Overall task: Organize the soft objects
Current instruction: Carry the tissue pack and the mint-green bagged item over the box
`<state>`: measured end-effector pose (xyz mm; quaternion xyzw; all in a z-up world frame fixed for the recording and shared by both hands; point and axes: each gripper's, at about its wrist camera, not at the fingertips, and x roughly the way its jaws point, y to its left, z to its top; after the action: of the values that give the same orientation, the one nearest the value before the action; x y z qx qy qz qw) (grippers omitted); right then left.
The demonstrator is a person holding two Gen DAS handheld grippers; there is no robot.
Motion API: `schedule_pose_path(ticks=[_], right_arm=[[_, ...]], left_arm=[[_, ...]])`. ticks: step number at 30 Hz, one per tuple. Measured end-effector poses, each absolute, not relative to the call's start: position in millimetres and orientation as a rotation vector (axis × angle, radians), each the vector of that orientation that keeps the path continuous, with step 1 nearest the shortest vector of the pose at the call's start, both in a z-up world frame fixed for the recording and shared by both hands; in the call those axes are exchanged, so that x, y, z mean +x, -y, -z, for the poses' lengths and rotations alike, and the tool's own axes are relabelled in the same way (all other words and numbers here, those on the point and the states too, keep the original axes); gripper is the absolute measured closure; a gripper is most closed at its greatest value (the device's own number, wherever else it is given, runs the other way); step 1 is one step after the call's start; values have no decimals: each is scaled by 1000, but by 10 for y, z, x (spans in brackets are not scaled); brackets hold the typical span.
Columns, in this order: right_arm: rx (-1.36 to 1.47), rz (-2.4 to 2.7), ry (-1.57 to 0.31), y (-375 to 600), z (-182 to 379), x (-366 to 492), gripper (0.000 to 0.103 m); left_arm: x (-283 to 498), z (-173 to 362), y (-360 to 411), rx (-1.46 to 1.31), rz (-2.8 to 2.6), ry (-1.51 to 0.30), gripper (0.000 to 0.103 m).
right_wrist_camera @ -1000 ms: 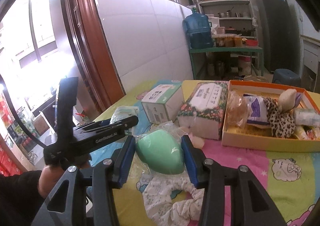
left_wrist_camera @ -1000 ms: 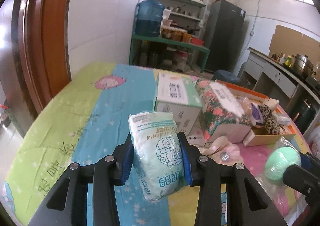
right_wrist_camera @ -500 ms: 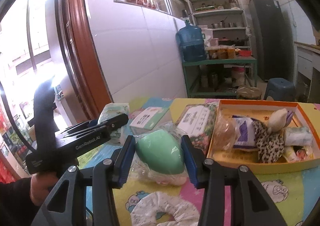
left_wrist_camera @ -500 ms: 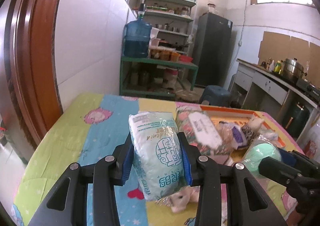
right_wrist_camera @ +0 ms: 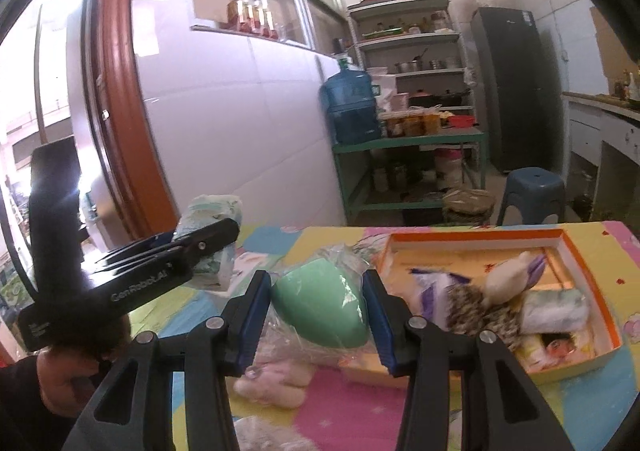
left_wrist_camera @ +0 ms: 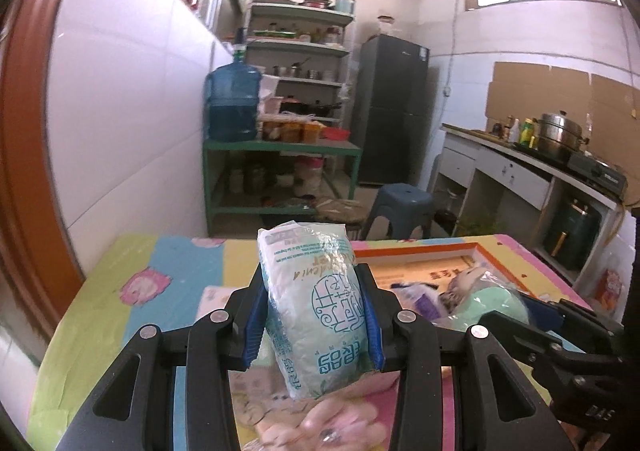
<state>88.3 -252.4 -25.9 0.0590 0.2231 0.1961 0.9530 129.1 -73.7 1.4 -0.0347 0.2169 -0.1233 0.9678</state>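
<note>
I have the tissue pack pinched upright at mid-frame in the left gripper, jaws pressing its sides so the soft wrap cannot slump. The right gripper clamps the green sponge in its loose plastic, likewise lifted clear of the surface. Both seem bound for the orange box at right of the frame, already crowded with a plush toy and rolled packets. A pink plush lies below the sponge; whether the trailing plastic touches it I cannot tell.
</note>
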Motion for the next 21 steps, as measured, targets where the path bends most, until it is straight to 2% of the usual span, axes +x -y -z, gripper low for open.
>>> schedule_pose_path(ticks=[21], right_arm=[[165, -197, -423, 3717, 83, 1437, 56]], left_arm=[[2186, -262, 1886, 49, 394, -486, 61]])
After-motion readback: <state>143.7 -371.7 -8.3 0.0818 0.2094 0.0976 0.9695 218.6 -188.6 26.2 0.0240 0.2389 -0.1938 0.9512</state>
